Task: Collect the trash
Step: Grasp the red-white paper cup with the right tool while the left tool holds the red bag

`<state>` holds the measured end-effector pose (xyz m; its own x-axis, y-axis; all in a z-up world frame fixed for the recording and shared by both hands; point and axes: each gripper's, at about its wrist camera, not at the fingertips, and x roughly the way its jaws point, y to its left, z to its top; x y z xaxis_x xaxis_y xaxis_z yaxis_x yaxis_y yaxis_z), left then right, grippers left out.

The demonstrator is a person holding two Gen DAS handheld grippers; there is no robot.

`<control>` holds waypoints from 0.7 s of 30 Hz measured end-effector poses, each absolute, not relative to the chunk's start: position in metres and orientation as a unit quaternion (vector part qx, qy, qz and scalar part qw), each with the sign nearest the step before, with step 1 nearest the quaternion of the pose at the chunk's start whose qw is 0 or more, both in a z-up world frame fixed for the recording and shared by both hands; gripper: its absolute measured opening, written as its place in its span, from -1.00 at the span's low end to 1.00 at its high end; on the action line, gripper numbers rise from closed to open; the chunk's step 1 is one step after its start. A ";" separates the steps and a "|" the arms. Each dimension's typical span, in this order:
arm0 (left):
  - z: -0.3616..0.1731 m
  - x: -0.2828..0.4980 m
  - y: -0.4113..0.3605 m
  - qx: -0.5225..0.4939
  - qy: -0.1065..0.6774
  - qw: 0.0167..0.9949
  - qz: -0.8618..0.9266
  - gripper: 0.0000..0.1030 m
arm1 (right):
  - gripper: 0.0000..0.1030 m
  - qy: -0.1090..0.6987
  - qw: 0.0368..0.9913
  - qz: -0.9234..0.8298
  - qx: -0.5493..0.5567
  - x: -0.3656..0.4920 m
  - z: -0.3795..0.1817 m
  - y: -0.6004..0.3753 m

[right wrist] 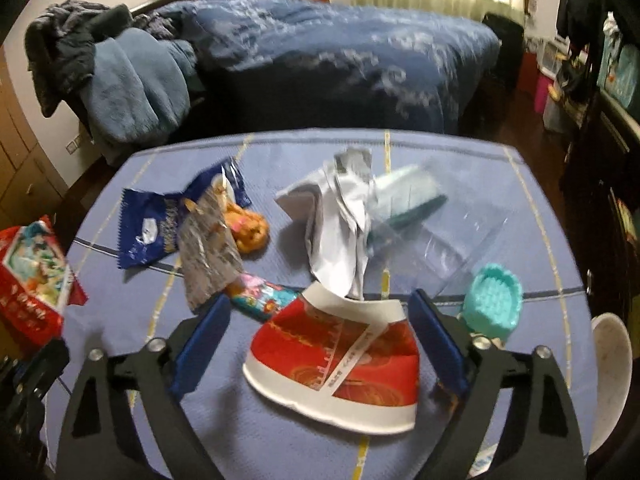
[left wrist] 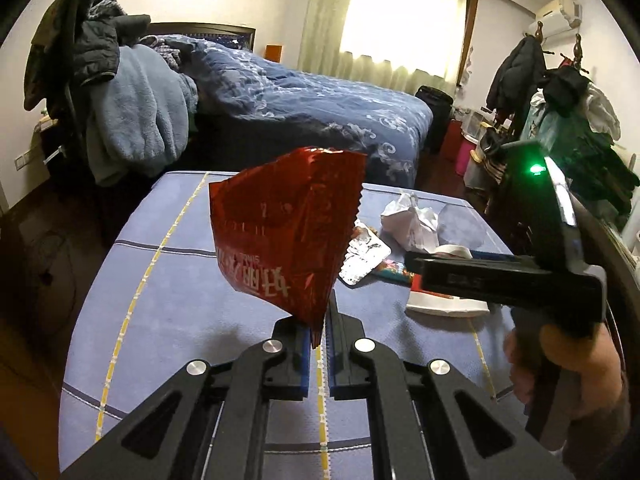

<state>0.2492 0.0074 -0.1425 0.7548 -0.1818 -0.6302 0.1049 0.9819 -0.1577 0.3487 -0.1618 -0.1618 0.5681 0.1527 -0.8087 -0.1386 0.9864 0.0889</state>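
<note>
left hand-held gripper (left wrist: 318,338) clenched on red foil snack bag (left wrist: 286,232) corner, lifted | right hand-held gripper (right wrist: 320,344) released, straddling flattened red-white paper cup (right wrist: 340,364) mid-desk (right wrist: 500,184)

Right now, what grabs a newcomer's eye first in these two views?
The red snack bag, pinched upright in the left gripper, fills the left wrist view. In the right wrist view the right gripper is open around a flattened red-and-white paper cup, with crumpled white paper and a blue wrapper on the table behind.
</note>
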 end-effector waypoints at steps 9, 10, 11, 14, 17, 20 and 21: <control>-0.141 0.247 0.006 -0.058 0.340 0.935 -0.077 -0.87 | 0.12 0.416 0.904 0.097 -0.005 0.333 -0.146 -0.163; -0.139 0.246 0.005 -0.057 0.338 0.936 -0.077 -0.87 | 0.09 0.412 0.905 0.104 0.000 0.330 -0.143 -0.164; -0.139 0.244 0.005 -0.056 0.337 0.937 -0.076 -0.87 | 0.06 0.407 0.907 0.109 0.004 0.327 -0.140 -0.166; -0.135 0.240 0.004 -0.054 0.333 0.938 -0.076 -0.86 | -0.01 0.398 0.908 0.126 0.016 0.317 -0.132 -0.172; -0.132 0.236 0.002 -0.056 0.330 0.939 -0.076 -0.86 | -0.09 0.394 0.908 0.138 0.025 0.310 -0.128 -0.176; -0.130 0.232 0.000 -0.055 0.327 0.940 -0.078 -0.85 | -0.17 0.392 0.907 0.150 0.043 0.302 -0.124 -0.181; -0.130 0.231 -0.001 -0.055 0.326 0.940 -0.079 -0.85 | -0.20 0.391 0.905 0.157 0.052 0.299 -0.122 -0.184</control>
<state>0.2307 -0.0005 -0.1297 0.7746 -0.1841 -0.6050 0.1129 0.9816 -0.1542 0.2987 -0.1841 -0.1220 0.6442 0.3250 -0.6924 -0.2435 0.9453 0.2171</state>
